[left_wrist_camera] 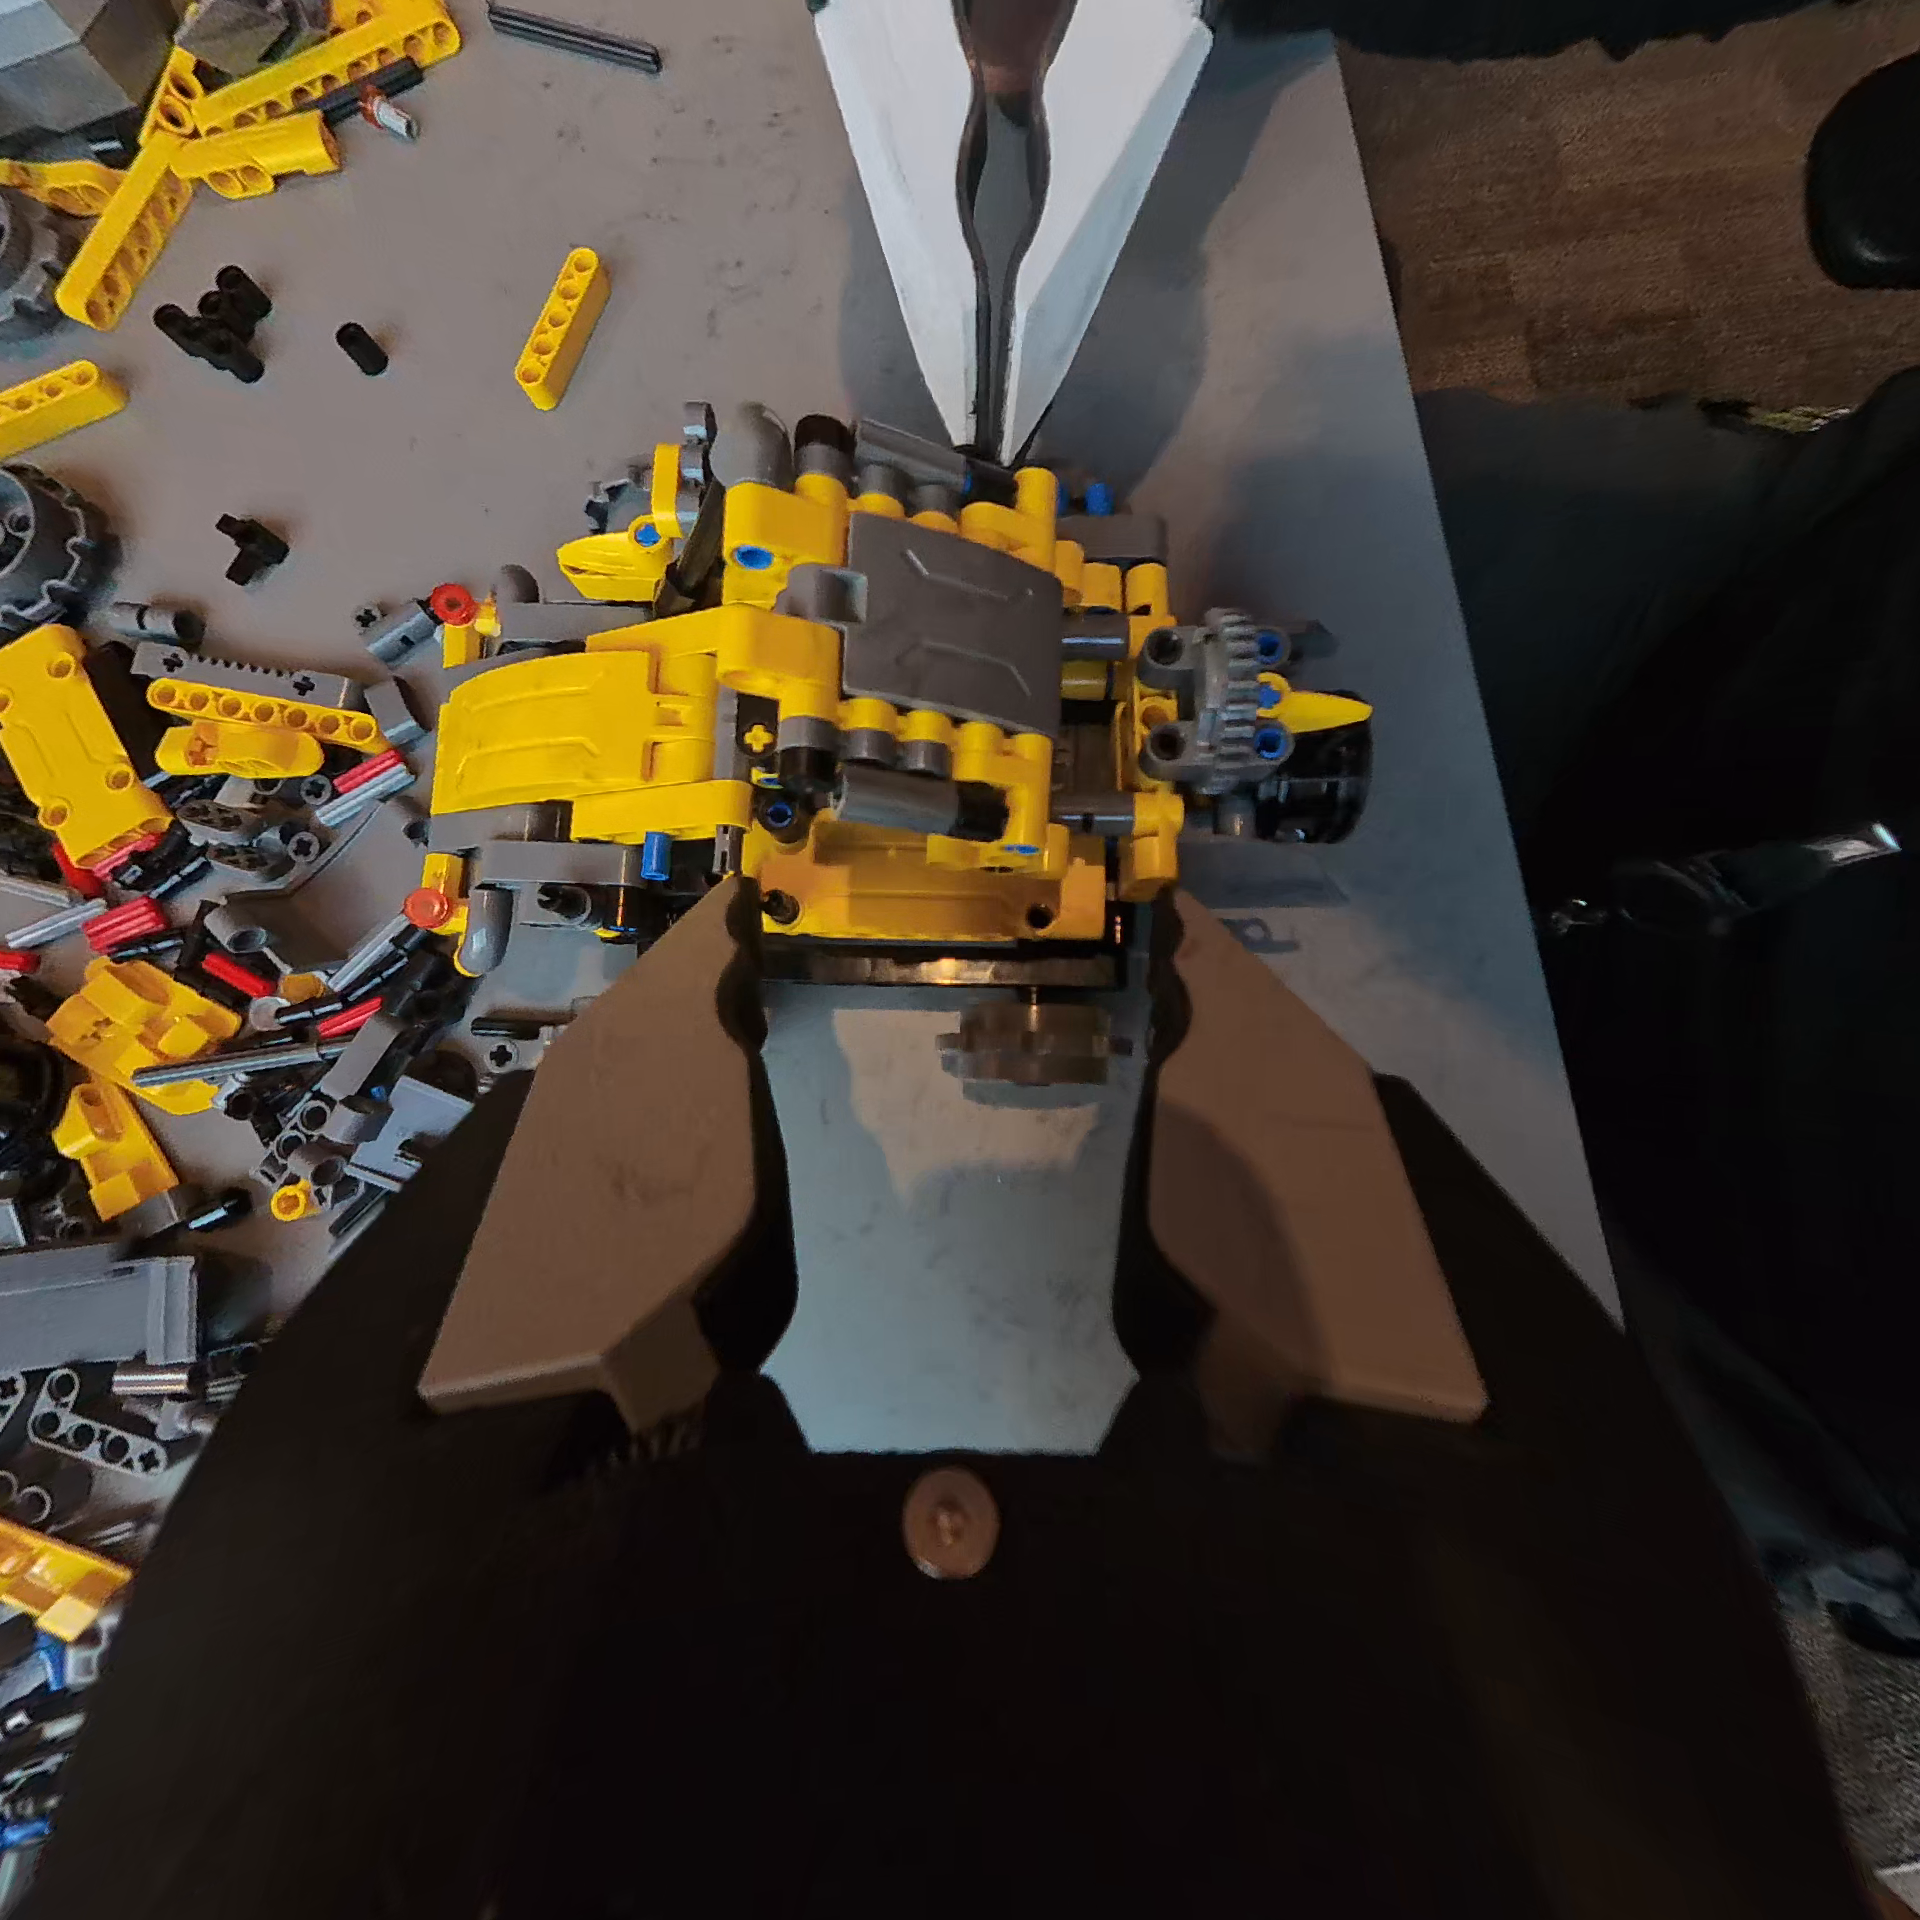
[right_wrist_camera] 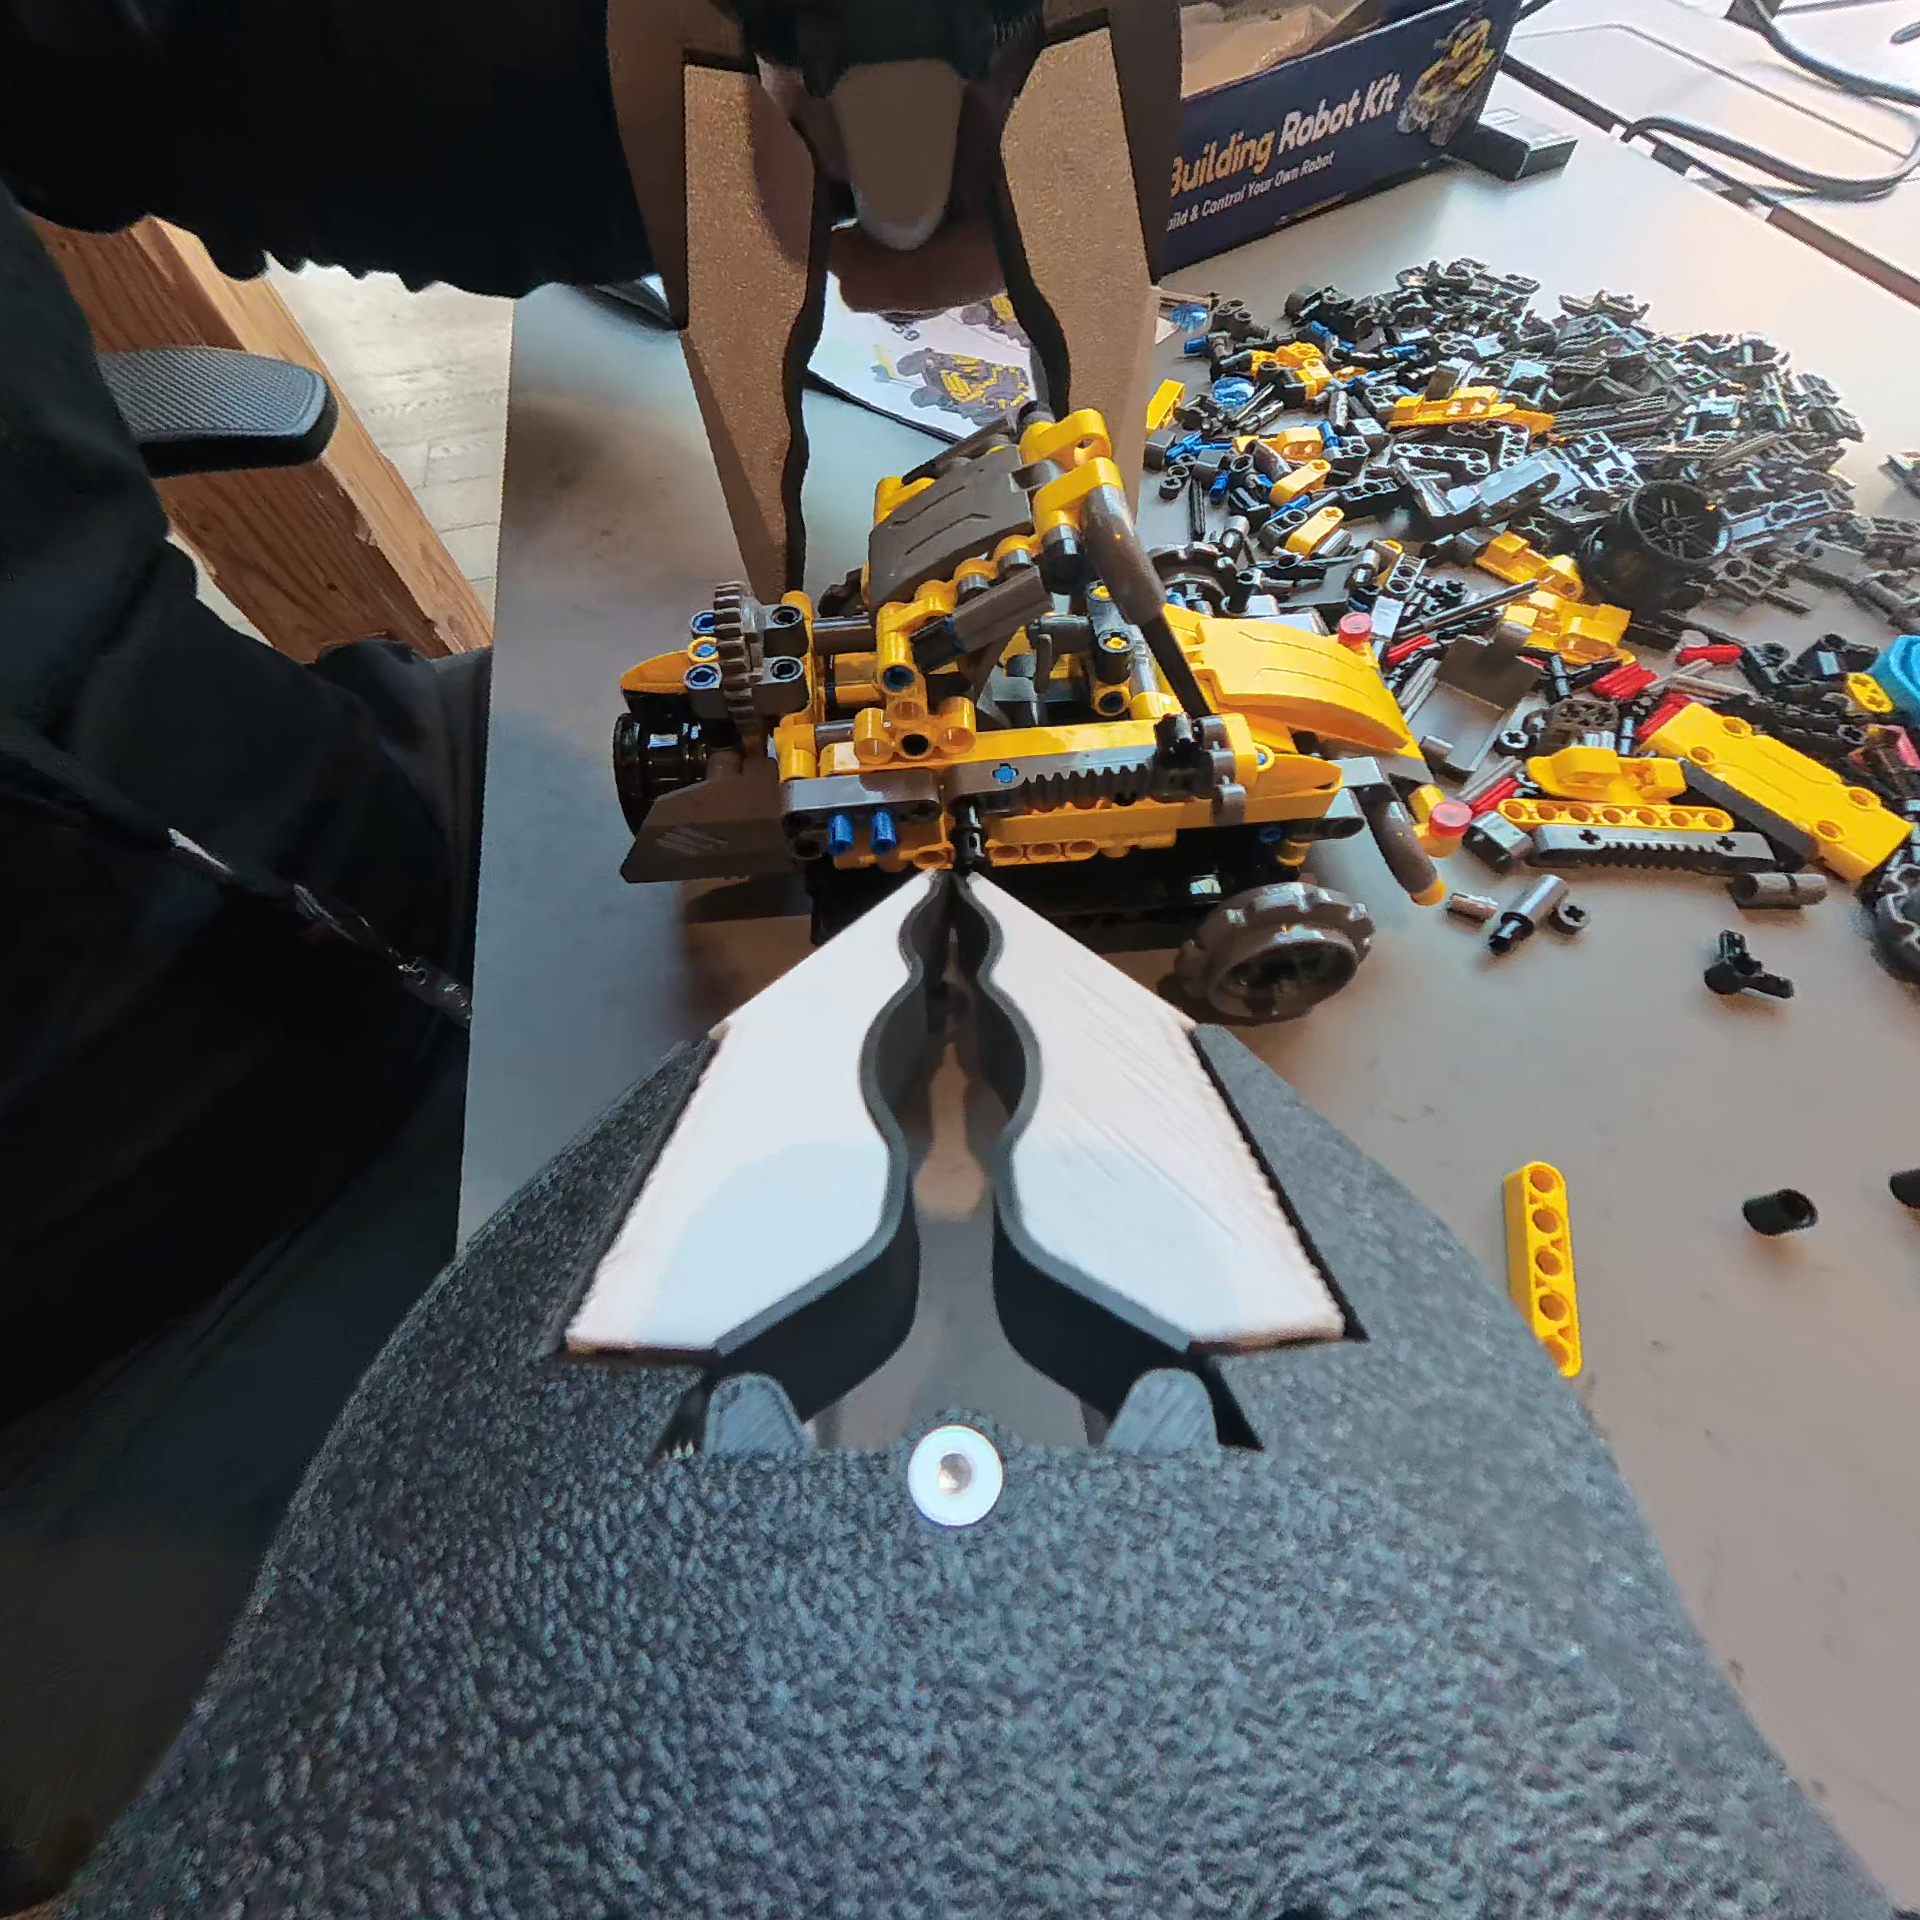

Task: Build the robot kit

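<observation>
A yellow and grey model car (left_wrist_camera: 644, 717) built of toy beams stands on a grey table (left_wrist_camera: 623, 208). My left gripper (left_wrist_camera: 951, 914) has brown fingers, which straddle the car's body and clamp it from the near side. It also shows in the right wrist view (right_wrist_camera: 935, 509), coming down over the car (right_wrist_camera: 1039, 748). My right gripper (right_wrist_camera: 951, 881) has white fingers. Its tips are closed on a small black pin (right_wrist_camera: 971, 831) that sticks out of the car's side rail. In the left wrist view the right gripper (left_wrist_camera: 992, 442) meets the car's far side.
A large pile of loose yellow, grey, black and red parts (right_wrist_camera: 1558, 468) lies beside the car, also in the left wrist view (left_wrist_camera: 208, 935). A single yellow beam (right_wrist_camera: 1543, 1262) lies apart. A blue box (right_wrist_camera: 1330, 125) and a printed sheet (right_wrist_camera: 935, 374) are behind. The table edge (right_wrist_camera: 488, 727) is close to the car.
</observation>
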### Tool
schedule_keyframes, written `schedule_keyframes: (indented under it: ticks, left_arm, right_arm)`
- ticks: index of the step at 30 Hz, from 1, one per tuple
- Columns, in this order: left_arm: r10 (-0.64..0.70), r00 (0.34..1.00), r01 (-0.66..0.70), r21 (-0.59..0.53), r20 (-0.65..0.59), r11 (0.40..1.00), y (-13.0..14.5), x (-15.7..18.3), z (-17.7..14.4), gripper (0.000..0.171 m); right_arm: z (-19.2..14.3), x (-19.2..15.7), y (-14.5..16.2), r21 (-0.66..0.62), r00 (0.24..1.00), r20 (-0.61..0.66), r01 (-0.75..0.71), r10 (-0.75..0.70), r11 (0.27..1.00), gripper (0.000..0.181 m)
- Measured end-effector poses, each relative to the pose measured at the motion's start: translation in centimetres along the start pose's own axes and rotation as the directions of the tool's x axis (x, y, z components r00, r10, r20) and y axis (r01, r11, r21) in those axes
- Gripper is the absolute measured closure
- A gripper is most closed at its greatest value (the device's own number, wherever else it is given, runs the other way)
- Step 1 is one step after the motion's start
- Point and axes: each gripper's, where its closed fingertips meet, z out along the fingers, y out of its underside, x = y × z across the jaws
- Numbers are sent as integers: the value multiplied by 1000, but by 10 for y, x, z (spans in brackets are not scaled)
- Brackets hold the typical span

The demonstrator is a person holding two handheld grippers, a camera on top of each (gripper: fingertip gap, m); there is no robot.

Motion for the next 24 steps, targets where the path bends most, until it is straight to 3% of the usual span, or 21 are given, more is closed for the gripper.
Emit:
schedule_keyframes:
  ticks: [12,24]
  left_arm:
    - [37,998,-33,-83,54,996,2,-6,3,100]
    - [41,997,-37,-54,72,998,2,-13,3,109]
  right_arm:
    - [-1,5,-2,12,999,-44,-4,5,1000,181]
    - [-1,11,-5,32,998,-56,-41,43,999,181]
